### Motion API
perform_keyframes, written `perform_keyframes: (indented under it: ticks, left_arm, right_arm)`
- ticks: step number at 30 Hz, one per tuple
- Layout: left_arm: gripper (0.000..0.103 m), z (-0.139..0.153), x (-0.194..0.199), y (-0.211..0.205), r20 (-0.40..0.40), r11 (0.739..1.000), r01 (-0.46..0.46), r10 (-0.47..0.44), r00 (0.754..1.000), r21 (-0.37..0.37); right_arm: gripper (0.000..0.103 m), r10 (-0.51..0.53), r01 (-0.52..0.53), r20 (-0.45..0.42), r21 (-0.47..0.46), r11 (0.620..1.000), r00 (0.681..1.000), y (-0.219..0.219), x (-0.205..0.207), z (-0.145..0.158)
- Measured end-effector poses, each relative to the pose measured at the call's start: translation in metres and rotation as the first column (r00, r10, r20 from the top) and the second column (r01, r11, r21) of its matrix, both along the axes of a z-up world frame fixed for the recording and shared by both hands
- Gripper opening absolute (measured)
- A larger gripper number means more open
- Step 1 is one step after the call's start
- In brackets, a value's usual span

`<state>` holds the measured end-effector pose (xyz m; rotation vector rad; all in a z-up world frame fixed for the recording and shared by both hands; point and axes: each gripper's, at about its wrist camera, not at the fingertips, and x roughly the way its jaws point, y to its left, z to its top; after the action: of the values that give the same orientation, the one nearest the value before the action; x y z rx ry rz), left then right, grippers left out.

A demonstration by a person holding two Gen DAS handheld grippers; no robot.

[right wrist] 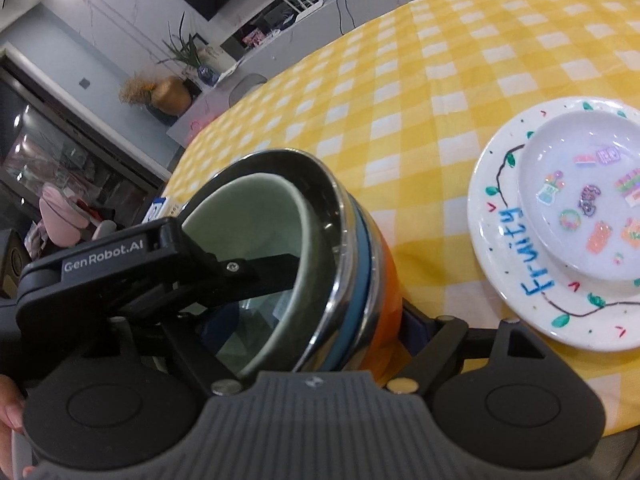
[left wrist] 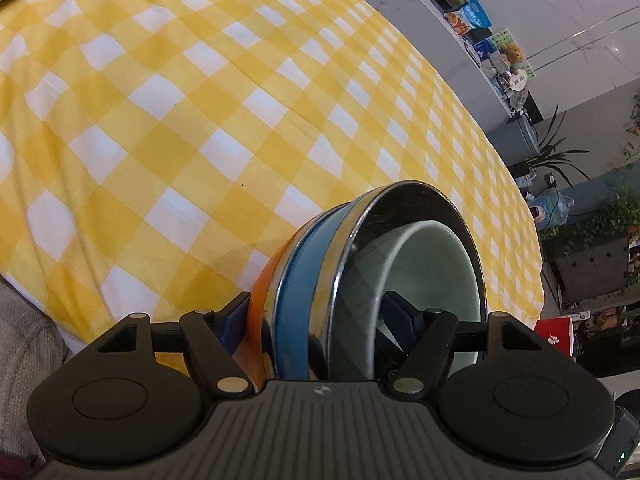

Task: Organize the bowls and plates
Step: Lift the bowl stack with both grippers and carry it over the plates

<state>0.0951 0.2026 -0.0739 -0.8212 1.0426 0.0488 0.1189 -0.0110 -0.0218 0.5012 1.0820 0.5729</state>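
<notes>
Bowls (right wrist: 320,264) nested in a stack sit at lower centre on the yellow checked tablecloth (right wrist: 420,80). Left gripper (left wrist: 316,316) and right gripper (right wrist: 316,312) both straddle the stack's wall with jaws spread wide; whether their pads press it I cannot tell. At right, a small dish (right wrist: 588,208) rests on the "Fruity" plate (right wrist: 504,264).

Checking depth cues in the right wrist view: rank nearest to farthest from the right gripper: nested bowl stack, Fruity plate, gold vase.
1. nested bowl stack: straddled by the right gripper, one finger inside the rim, one outside by the orange wall.
2. Fruity plate: to the right on the checked tablecloth, a small white dish on it.
3. gold vase: upper left, beyond the table edge.
</notes>
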Motion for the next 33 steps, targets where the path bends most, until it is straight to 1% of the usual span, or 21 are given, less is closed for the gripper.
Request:
perform_keyframes:
  ticks: [3, 10, 16, 18, 20, 21, 28, 29, 31, 33]
  left_arm:
    - [0.081, 0.001, 0.001, -0.001, 0.01, 1.0, 0.023, -0.023, 1.0, 0.011]
    - [0.08, 0.008, -0.001, -0.01, 0.005, 0.998, 0.02, -0.02, 1.0, 0.061]
    - [0.08, 0.013, -0.003, -0.007, -0.03, 0.998, 0.007, -0.005, 1.0, 0.054]
    - [0.08, 0.015, -0.005, -0.002, -0.025, 1.0, 0.005, -0.004, 1.0, 0.025]
    - [0.08, 0.018, -0.007, 0.001, -0.018, 1.0, -0.002, 0.002, 1.0, -0.011]
    - [0.08, 0.021, -0.008, 0.001, -0.013, 1.0, -0.004, 0.004, 1.0, -0.017]
    - [0.08, 0.054, -0.001, -0.014, 0.021, 1.0, -0.011, 0.01, 1.0, 0.011]
    - [0.08, 0.059, 0.002, -0.019, 0.025, 1.0, -0.004, 0.003, 1.0, 0.021]
    - [0.08, 0.065, 0.013, -0.034, 0.037, 0.999, 0.031, -0.033, 0.999, 0.044]
    - [0.08, 0.067, 0.024, -0.048, 0.038, 0.998, 0.051, -0.053, 0.998, 0.032]
  right_arm:
    - [0.076, 0.002, -0.002, 0.004, 0.014, 1.0, 1.0, -0.008, -0.001, -0.003]
    - [0.076, -0.015, 0.016, -0.022, 0.035, 0.999, 1.0, -0.012, -0.001, -0.004]
    - [0.076, -0.005, 0.006, -0.054, 0.032, 0.999, 0.999, -0.013, 0.003, -0.002]
    - [0.076, 0.003, -0.003, -0.049, 0.01, 1.0, 0.999, -0.011, 0.005, 0.005]
    - [0.076, 0.0, -0.001, -0.022, -0.012, 1.0, 1.0, -0.006, 0.004, 0.014]
    - [0.076, -0.001, 0.001, -0.009, -0.017, 1.0, 1.0, -0.006, 0.003, 0.017]
    - [0.076, 0.007, -0.007, 0.022, 0.003, 1.0, 1.0, -0.02, 0.013, 0.046]
    - [0.076, 0.017, -0.017, 0.021, 0.003, 1.0, 1.0, -0.023, 0.016, 0.051]
    - [0.076, 0.003, -0.003, 0.001, 0.009, 1.0, 1.0, -0.036, 0.023, 0.057]
    - [0.076, -0.027, 0.027, -0.001, -0.002, 1.0, 1.0, -0.05, 0.028, 0.063]
